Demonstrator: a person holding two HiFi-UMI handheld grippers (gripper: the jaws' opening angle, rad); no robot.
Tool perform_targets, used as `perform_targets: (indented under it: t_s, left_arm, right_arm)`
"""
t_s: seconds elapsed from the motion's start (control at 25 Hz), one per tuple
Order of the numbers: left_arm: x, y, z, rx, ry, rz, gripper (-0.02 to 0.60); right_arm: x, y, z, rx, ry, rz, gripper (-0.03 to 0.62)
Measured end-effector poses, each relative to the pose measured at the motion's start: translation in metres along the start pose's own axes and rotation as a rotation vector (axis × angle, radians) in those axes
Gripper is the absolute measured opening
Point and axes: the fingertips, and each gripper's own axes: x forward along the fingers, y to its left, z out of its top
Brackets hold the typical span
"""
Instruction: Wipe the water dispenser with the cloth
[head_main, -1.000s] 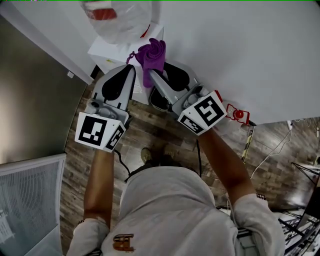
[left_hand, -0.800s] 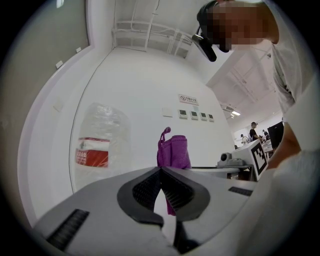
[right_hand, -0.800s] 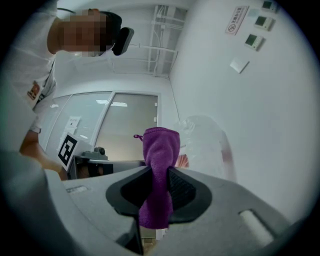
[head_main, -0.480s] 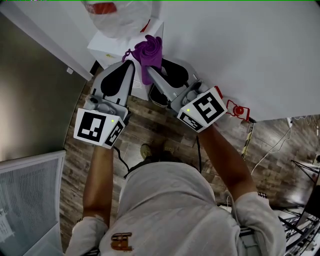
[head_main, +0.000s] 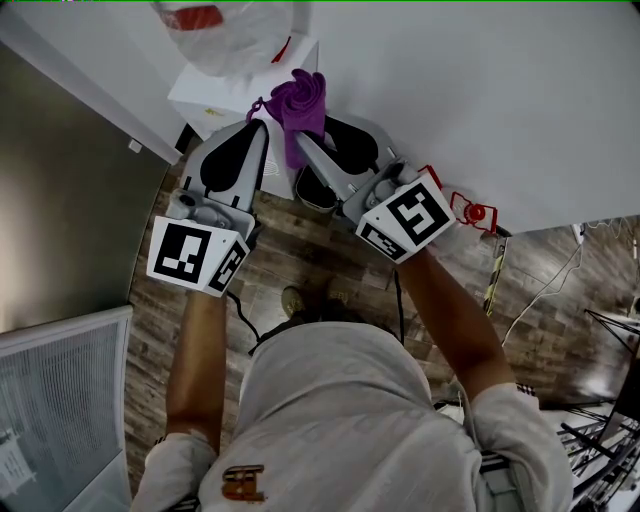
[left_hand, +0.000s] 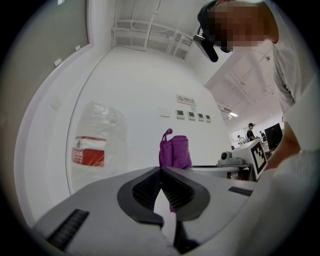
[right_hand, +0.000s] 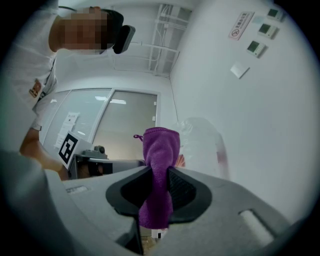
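Note:
A purple cloth stands bunched up between the jaws of my right gripper, which is shut on it. The cloth also shows beyond my left gripper, whose jaws meet at the tips with nothing held. Both grippers are held up in front of the white water dispenser. Its clear water bottle with a red label stands on top. The cloth hangs just off the dispenser's right front corner.
A white wall runs behind and to the right of the dispenser. A grey panel stands at the left. A red object sits on the wood floor by the wall. Cables lie at the right.
Both grippers and the cloth have shifted slightly up toward the dispenser. The right gripper stays closed on the cloth.

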Motion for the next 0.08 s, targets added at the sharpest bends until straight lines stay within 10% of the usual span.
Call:
perform_targets:
  t_s: [0.08]
  left_arm:
    - [0.0,0.0003,-0.0038,-0.002,0.001,-0.001,-0.002]
  right_arm:
    - [-0.0012,-0.0014,-0.0041,-0.001,0.004,-0.004,0.094]
